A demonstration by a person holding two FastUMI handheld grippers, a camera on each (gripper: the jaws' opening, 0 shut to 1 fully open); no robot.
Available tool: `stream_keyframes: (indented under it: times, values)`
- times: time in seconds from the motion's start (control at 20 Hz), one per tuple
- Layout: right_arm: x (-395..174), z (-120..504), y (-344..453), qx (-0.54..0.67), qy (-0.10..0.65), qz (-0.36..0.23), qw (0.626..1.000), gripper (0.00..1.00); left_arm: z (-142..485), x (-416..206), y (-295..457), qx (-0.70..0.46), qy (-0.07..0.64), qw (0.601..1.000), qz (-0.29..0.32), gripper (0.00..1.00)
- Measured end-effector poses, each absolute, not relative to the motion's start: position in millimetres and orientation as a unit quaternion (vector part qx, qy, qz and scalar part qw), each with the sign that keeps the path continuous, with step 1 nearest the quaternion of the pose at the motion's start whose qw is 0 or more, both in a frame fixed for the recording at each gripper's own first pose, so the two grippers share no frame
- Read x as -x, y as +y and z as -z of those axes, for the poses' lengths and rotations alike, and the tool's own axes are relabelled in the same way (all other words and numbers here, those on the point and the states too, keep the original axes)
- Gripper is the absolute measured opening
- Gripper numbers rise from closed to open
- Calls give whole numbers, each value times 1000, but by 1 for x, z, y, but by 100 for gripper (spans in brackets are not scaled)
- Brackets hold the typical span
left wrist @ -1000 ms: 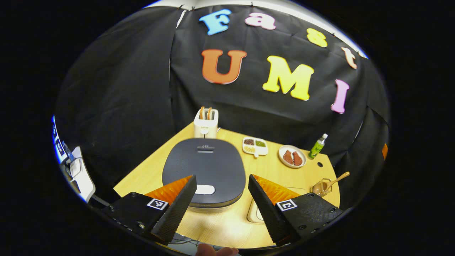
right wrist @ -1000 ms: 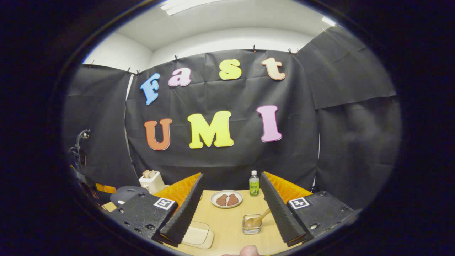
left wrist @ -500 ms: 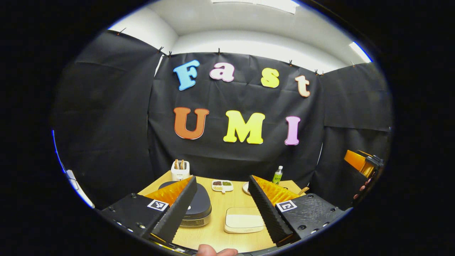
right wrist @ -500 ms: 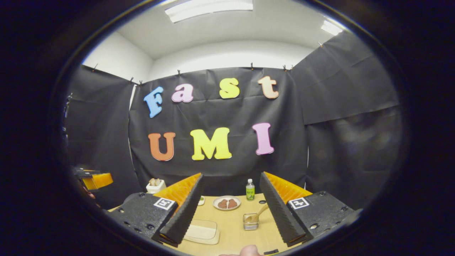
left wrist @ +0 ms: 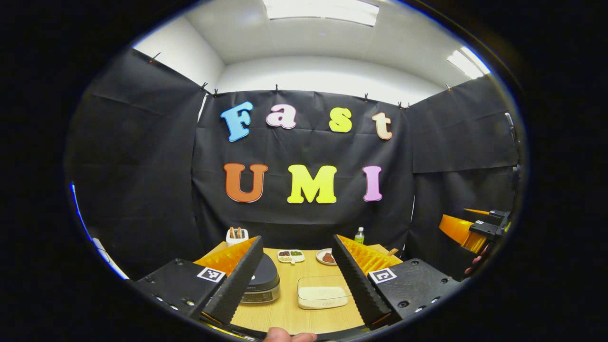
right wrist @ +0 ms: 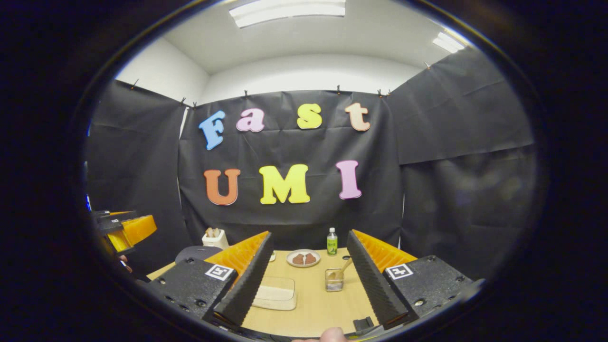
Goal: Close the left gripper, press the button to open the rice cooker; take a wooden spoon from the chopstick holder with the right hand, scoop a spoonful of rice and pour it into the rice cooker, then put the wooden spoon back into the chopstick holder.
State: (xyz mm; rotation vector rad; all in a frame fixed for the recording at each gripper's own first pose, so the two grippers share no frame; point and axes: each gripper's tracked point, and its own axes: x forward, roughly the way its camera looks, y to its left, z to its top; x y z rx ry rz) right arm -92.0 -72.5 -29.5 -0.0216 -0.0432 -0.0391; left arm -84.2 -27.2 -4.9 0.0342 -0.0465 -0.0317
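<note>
Rice cooker [left wrist: 264, 280], dark, rounded, lid down, sits at our wooden table's [left wrist: 289, 311] left. Our left gripper [left wrist: 297, 278] and right gripper [right wrist: 308, 275] hover spread wide, holding nothing. Wire chopstick holder [right wrist: 334, 280] at mid-table carries the wooden spoon [right wrist: 343, 270].

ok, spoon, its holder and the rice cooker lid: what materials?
Light-brown spoon: looks like wood, matte tan. Small square holder: seemingly wire mesh or clear plastic, since you see through it; too small to tell. Dark grey rice cooker lid: probably plastic, smooth with a soft sheen.
</note>
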Motion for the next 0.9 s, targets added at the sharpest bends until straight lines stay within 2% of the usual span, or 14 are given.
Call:
stream_keyframes:
  times: [0.05, 0.15, 0.2, 0.25, 0.3, 0.5, 0.55, 0.6, 0.7, 0.75, 0.8, 0.85, 0.9]
  values:
    - [95, 33, -71, 13, -20, 20, 1000, 93, 7, 87, -27, -14, -23, 1000, 13, 94]
    - [100, 34, -70, 9, -19, 24, 999, 93, 6, 98, -26, -11, -26, 999, 15, 94]
    - [101, 35, -68, 5, -18, 25, 1000, 100, 6, 99, -26, -12, -26, 999, 18, 94]
    - [102, 38, -68, 2, -14, 24, 1000, 94, 4, 95, -27, -12, -25, 999, 20, 94]
    - [103, 40, -66, 1, -10, 24, 1000, 100, 1, 95, -26, -10, -28, 999, 19, 94]
    - [100, 38, -60, -5, -9, 21, 1000, 100, -4, 96, -21, -8, -35, 999, 15, 94]
    - [99, 39, -59, -5, -10, 20, 1000, 93, -4, 97, -20, -12, -35, 999, 15, 94]
    - [99, 39, -59, -3, -11, 20, 1000, 100, -5, 96, -19, -15, -38, 999, 15, 94]
    - [97, 42, -57, 0, -9, 18, 1000, 100, -5, 93, -20, -20, -42, 999, 16, 94]
    - [95, 45, -55, 1, -4, 16, 1000, 93, -5, 91, -20, -22, -41, 999, 16, 94]
    - [94, 46, -55, 1, -2, 16, 1000, 100, -4, 91, -20, -23, -40, 999, 17, 94]
    - [92, 43, -56, 0, -4, 18, 1000, 100, -4, 90, -22, -23, -40, 999, 20, 94]
    - [91, 43, -59, 0, -5, 21, 1000, 94, -6, 88, -23, -24, -43, 999, 21, 94]
